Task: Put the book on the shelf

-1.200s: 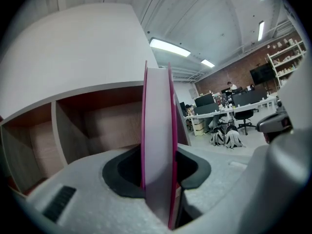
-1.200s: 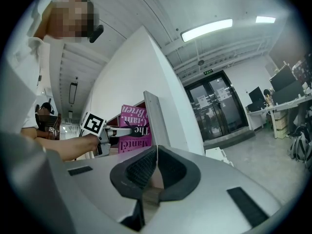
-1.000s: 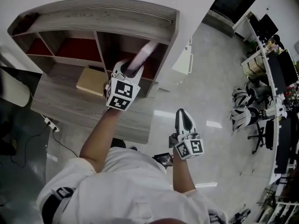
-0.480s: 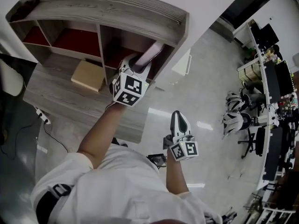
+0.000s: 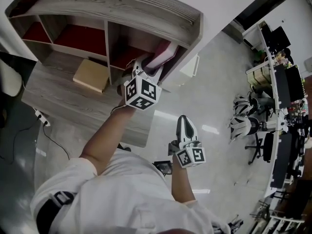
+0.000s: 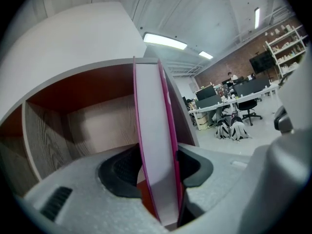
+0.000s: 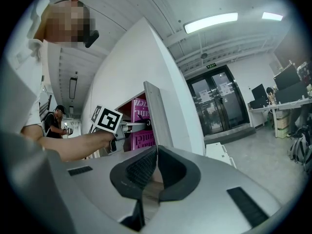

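Note:
A pink book (image 5: 163,55) with white page edges stands upright between the jaws of my left gripper (image 5: 146,67), inside the right-hand compartment of the wooden shelf (image 5: 122,6). In the left gripper view the book (image 6: 156,145) fills the gap of the left gripper (image 6: 157,167); both pads touch its covers while the jaws are opening. The compartment's red back and wood wall lie behind it. My right gripper (image 5: 184,123) hangs low over the floor, away from the shelf, shut with nothing in it (image 7: 155,152). Its view shows the book (image 7: 141,126) in the shelf from the side.
A tan box (image 5: 91,75) lies on the wooden top (image 5: 73,101) below the shelf's left compartments. A power strip (image 5: 39,117) and cable run on the floor at left. Office desks and chairs (image 5: 282,82) stand far right.
The left gripper has carried the book forward and to the right, deeper into the right-hand compartment. The right gripper has barely shifted.

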Tool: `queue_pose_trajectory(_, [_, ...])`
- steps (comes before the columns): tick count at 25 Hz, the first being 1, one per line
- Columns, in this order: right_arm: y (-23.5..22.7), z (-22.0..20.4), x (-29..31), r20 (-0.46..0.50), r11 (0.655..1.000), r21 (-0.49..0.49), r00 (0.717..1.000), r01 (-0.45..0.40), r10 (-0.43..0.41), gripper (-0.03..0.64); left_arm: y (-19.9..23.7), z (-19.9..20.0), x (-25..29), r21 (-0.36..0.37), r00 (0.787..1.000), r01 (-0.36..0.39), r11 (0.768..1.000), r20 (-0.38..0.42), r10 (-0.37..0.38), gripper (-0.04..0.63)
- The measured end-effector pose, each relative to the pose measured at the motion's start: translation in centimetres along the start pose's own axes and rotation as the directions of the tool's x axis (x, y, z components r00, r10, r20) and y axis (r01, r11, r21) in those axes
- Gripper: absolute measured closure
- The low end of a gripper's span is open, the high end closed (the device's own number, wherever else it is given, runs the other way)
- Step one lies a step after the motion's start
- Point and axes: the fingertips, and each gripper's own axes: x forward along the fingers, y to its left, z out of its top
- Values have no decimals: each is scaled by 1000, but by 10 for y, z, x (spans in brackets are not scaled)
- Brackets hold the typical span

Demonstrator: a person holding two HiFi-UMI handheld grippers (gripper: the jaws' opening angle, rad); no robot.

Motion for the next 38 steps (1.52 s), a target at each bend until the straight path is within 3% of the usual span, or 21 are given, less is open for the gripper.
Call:
queue_pose_trajectory(12, [-8,-5,-17,1,998,19,998,68,-68,598,-24,2,9,33,999,49,998,2,-49,356])
queue_pose_trajectory(29, [-1,-10,-23,-1,998,15,998,64,-64,598,-32,-2,4,61,996,86,994,14,-87,331])
queue_pose_trajectory(38, [8,-9,-25,16,999,17,999,47,-48,598,-31,-3,-32,42,993,94,995,62,-96,331])
